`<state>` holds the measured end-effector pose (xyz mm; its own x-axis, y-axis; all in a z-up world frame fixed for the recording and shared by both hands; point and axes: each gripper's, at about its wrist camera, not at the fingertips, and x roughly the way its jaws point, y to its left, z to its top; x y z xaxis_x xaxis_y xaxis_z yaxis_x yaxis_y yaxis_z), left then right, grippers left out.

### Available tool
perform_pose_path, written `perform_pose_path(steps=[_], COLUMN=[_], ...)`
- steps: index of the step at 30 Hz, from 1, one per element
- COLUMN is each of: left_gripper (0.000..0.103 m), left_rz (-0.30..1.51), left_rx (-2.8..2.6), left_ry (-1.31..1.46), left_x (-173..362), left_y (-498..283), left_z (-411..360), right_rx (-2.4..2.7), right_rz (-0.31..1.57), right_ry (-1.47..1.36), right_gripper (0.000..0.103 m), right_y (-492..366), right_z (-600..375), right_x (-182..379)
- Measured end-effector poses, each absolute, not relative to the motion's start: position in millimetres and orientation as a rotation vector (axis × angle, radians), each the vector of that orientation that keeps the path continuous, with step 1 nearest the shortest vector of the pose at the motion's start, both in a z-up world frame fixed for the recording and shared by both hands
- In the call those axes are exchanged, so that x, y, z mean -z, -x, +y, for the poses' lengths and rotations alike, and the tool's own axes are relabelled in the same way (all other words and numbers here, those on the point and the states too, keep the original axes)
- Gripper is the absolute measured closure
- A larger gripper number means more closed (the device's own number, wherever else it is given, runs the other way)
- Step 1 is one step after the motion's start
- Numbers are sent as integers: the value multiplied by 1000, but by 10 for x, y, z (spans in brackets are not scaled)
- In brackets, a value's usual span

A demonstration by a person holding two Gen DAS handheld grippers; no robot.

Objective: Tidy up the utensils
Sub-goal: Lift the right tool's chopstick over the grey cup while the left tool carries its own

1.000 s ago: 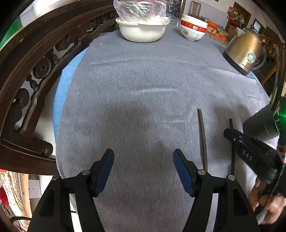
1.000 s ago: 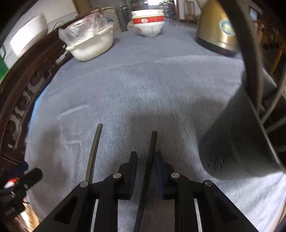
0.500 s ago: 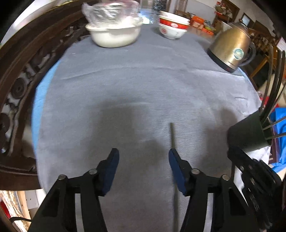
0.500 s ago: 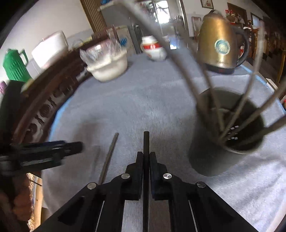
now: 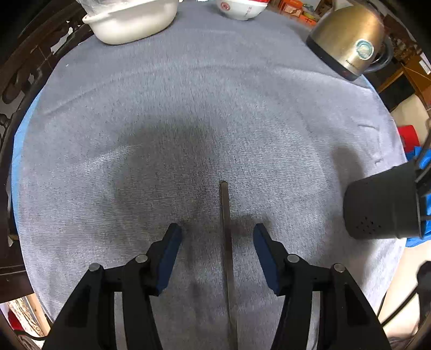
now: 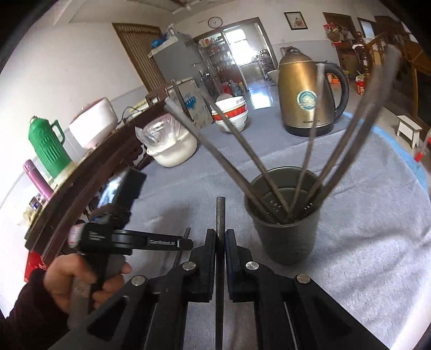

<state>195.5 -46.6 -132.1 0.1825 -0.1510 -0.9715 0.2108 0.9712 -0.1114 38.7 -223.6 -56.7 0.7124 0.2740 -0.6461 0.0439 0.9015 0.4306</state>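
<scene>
Two chopsticks, one holder ahead

The right tongs [image 6: 221,239] clench a chopstick [image 6: 220,215] pointing forward, the holder [image 6: 285,228] just beyond to its right; the left tongs [image 5: 216,239] stand released astride the other chopstick [image 5: 225,215], lengthwise on the surface [image 5: 188,107].

White walls [image 6: 80,67] carry a round clock [image 6: 215,22]; daylight pours through a glass doorway [image 6: 239,48], beside a brown slatted door [image 6: 137,53].
</scene>
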Motion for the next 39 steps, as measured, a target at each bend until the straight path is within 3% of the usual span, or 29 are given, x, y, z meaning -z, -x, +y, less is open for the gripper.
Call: perform_pose_path(steps=[2,5,7,10,39], left_gripper=[50,64,86,96,98], left_rz=[1354,1347,1344,1349,870], left_rx=[255,250,256,269,351], left_ry=[-66,-69,-67,-52,25], left_x=[1323,1320,1318,1332,-481], left_y=[-1970,-2000,-2018,-2015,-811], left_z=[-501,-528,-538,-573,-354], right_rx=[-127,-122,-122,-119,-62], right_rz=[762,747,739,725,497], right_ry=[-450,-468,-475,-472,-534], right_gripper=[96,96,96,95,96], right_y=[-328,-253,-218,-143,237], right_z=[-2283,-2357,-2374,-2409,-2666], right_x=[558,533,512,478,-46])
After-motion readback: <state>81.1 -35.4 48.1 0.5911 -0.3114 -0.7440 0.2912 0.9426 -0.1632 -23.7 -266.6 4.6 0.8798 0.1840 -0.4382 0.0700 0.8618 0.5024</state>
